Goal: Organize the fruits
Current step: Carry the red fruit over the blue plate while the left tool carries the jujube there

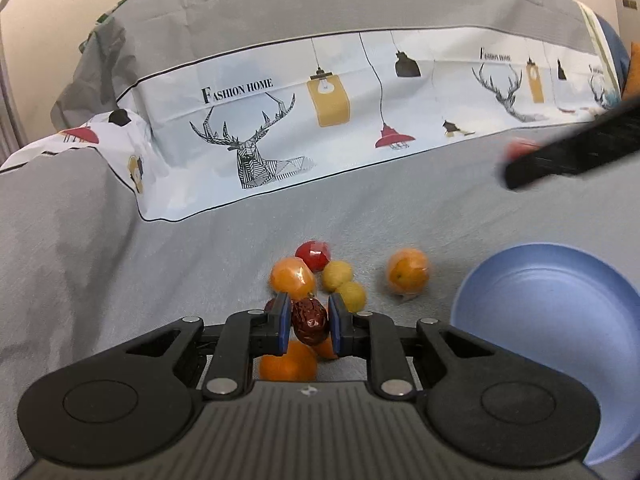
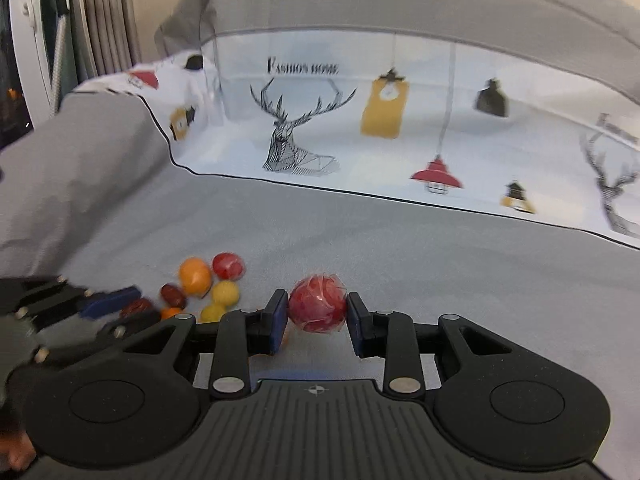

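Observation:
My left gripper is shut on a dark red wrinkled date, held above a pile of small fruits on the grey cloth: oranges, a red fruit, yellow fruits and one orange apart. A blue plate lies to the right. My right gripper holds a wrapped red fruit between its pads, the left pad touching, a small gap at the right pad. The left gripper shows blurred in the right wrist view, by the pile.
The sofa back, covered in a white printed cloth with deer and lamps, rises behind the grey seat cloth. The right gripper's finger shows blurred at the upper right of the left wrist view. Curtains hang far left.

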The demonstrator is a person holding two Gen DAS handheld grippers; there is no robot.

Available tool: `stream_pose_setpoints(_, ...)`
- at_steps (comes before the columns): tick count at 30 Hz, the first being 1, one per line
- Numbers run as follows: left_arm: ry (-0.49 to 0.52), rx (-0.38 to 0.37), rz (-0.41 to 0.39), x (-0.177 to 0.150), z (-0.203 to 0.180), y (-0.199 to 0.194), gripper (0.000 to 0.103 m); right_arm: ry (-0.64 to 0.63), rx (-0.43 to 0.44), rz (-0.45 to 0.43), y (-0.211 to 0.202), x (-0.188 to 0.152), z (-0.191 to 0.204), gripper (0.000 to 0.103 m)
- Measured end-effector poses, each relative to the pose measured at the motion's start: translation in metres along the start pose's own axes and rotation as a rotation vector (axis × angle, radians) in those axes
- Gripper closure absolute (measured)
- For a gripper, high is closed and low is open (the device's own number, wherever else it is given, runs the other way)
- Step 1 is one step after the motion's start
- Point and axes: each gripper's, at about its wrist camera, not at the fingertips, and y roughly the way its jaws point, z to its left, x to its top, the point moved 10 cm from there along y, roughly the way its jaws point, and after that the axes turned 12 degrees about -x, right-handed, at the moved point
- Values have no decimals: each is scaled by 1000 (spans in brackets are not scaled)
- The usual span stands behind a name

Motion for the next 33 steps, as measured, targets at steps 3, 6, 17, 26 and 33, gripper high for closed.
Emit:
stream_pose_setpoints(3,-23,-10,1,-2,-4,-16,82,42,-19,-11,-39,-19,-10,70)
stream_pose_setpoints(6,-36,-29,7,-5,-13,-34,82,99,-37,-7,-71,-41,-21,70)
stream_pose_setpoints(17,-36,-85,-99,61,-56,-105,82,222,-69,-12,-106,-65,-45,70)
stream_pose_setpoints(26,-78,-120,65,23,-69,-55,82,188,-124,37,-87,-70,-40,70)
stream_pose_setpoints(33,-149,-148,129,27,-66,-44,82,155,-135,63,-77,-69,-32,70)
